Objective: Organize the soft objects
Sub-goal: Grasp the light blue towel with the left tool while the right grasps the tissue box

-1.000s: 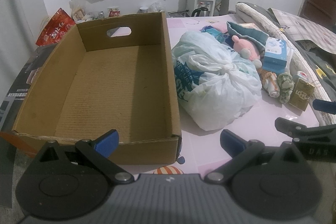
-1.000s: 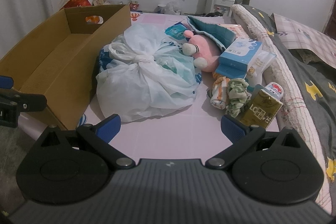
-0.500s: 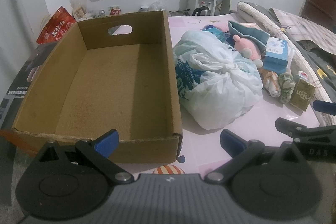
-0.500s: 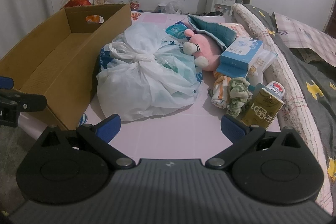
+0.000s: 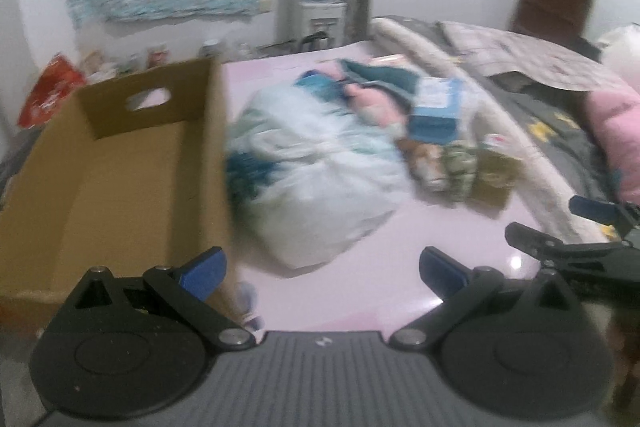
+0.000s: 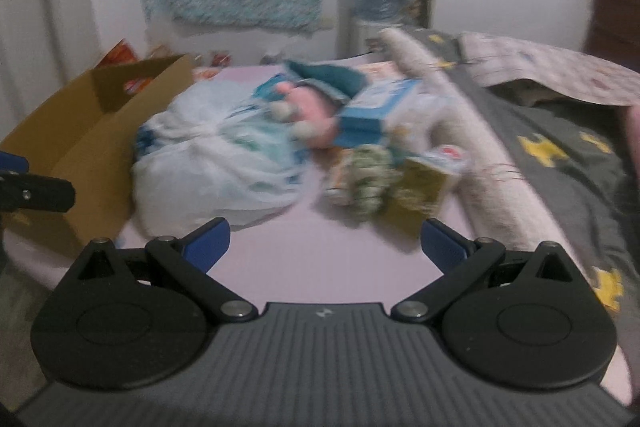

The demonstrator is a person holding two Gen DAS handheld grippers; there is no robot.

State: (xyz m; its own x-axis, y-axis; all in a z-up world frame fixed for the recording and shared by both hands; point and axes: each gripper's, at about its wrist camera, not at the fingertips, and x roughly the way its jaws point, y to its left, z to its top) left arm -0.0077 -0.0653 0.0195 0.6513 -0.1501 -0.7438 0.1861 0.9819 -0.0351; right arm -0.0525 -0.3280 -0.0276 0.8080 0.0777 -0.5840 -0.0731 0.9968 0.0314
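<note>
Both views swung right, blurred; left gripper (image 5: 320, 269) agape, right gripper (image 6: 326, 243) agape

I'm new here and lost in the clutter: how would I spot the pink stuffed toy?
Start at the big cardboard box, then the white tied plastic bag beside it. Just behind the bag lies the stuffed toy, the only pink, plump thing there, under a teal cloth.
</note>
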